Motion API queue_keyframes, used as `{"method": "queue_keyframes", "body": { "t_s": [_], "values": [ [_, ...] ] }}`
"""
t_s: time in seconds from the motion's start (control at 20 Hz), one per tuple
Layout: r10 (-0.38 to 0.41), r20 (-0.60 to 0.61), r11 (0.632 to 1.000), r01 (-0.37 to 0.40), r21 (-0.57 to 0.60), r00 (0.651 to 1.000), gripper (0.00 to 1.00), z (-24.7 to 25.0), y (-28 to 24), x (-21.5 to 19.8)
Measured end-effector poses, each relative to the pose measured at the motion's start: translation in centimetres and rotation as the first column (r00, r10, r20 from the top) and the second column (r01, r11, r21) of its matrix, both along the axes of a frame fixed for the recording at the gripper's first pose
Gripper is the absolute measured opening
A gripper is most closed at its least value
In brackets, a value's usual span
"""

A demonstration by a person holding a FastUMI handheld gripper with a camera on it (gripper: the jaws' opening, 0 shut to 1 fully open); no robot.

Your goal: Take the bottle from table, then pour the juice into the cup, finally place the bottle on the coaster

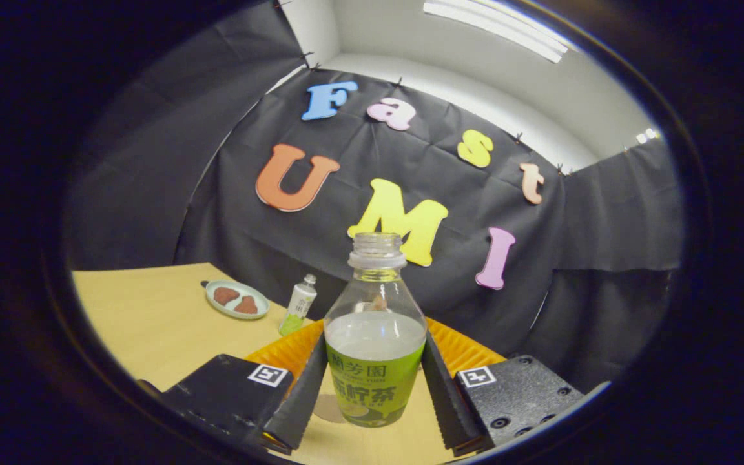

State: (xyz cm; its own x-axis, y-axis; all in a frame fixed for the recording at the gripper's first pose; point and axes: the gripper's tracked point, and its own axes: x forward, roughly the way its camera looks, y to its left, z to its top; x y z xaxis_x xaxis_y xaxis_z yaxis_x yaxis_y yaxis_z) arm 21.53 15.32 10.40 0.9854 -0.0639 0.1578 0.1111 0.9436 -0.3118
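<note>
hand-held gripper (375, 394) clamping bottle (375, 361), upright

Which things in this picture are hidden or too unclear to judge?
- Coaster: the bottle and a finger cover most of it, gripper view.
- Orange ridged object: the bottle and fingers block it, so its kind is unclear.
- Gripper: firm pressing on the bottle cannot be judged.
- Brown pieces on the small plate: too small.
</note>
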Motion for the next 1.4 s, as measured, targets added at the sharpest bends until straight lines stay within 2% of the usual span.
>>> {"method": "queue_keyframes", "body": {
  "t_s": [0.15,0.35,0.55,0.7,1.0,1.4],
  "values": [
    [0.025,-0.017,0.991,-0.022,0.134,1.000,0.81,-1.1,-1.9,3.2],
    [0.063,-0.061,0.980,-0.050,0.194,0.996,0.81,-3.8,-3.3,7.8],
    [0.068,-0.148,0.966,-0.028,0.256,0.987,0.81,-8.2,-4.9,11.6],
    [0.105,-0.177,0.950,-0.046,0.310,0.979,0.82,-10.2,-4.5,12.5],
    [0.136,-0.180,0.956,-0.081,0.283,0.974,0.82,-12.3,-3.7,14.0],
    [0.129,-0.183,0.954,-0.072,0.290,0.975,0.83,-12.7,-3.8,13.8]
  ]
}}
